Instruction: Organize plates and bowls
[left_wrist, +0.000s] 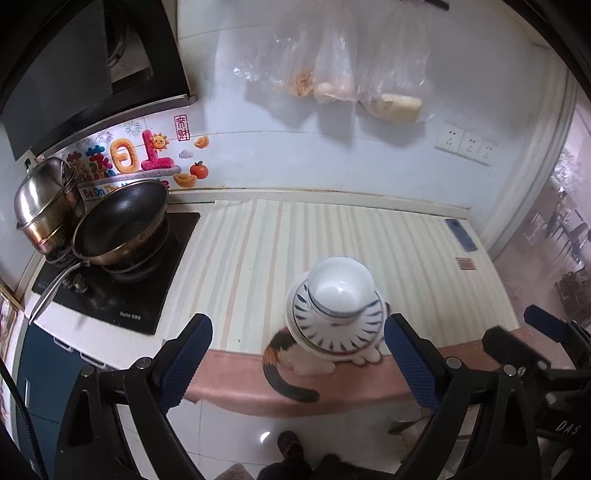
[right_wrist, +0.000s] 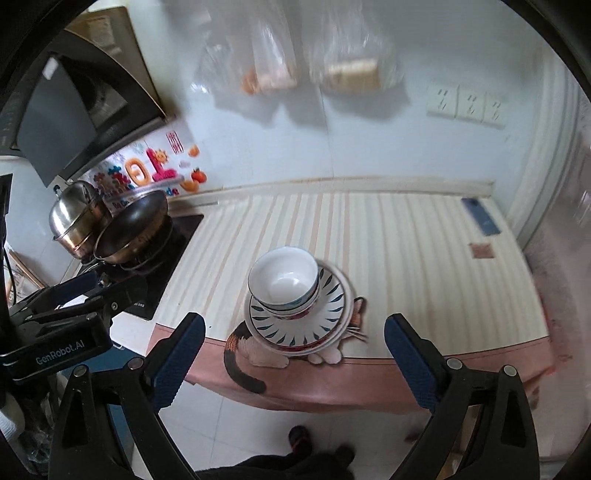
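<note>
Stacked white bowls (left_wrist: 340, 284) (right_wrist: 283, 278) stand on a pile of blue-patterned plates (left_wrist: 334, 334) (right_wrist: 332, 306) near the front edge of the striped tablecloth (left_wrist: 258, 258) (right_wrist: 406, 266), over a cat print. My left gripper (left_wrist: 297, 332) hovers open above and in front of the stack, with nothing between its blue pads. In its own view my right gripper (right_wrist: 295, 328) is also open and empty, held back from the stack. Each gripper shows in the other's view: the right one (left_wrist: 517, 328) at the right, the left one (right_wrist: 85, 291) at the left.
A black wok (left_wrist: 122, 229) and a steel lidded pot (left_wrist: 40, 199) sit on the stove (left_wrist: 110, 306) at the left. A blue phone (left_wrist: 460, 234) lies at the back right corner. Plastic bags (left_wrist: 332, 74) hang on the wall. A shoe (left_wrist: 290, 443) shows on the floor.
</note>
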